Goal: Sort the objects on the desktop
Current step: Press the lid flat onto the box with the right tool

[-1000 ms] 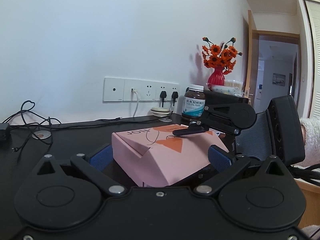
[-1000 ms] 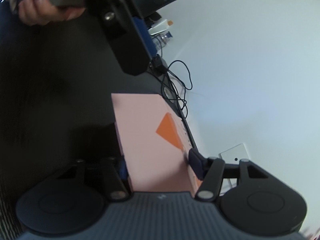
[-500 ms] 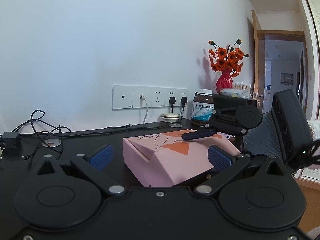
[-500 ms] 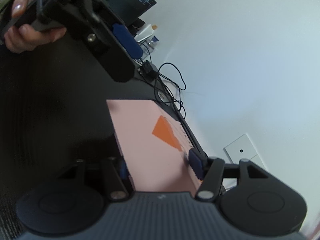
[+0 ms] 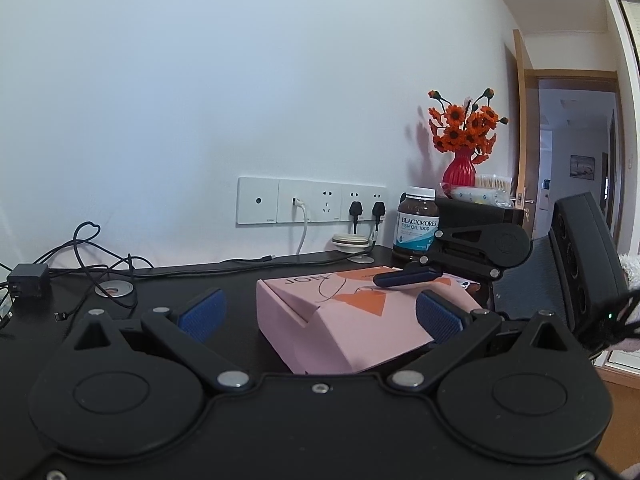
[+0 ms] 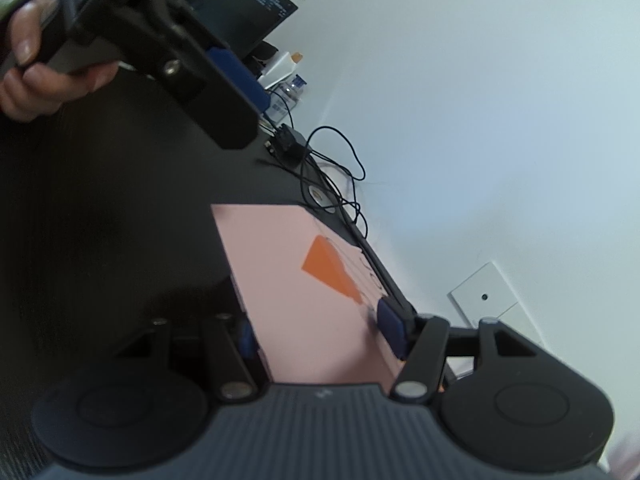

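Right tool (image 6: pixel 320 332) clamped on pink box (image 5: pixel 360 312), far right on worktop (image 5: pixel 160 280). Left tool (image 5: pixel 320 314) spread apart, has let go and backed off. Box looks lifted, hard to tell. Right carries alone now.

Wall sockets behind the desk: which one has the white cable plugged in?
The second white wall plate from the left. A white cable hangs from it; two black plugs sit further right.
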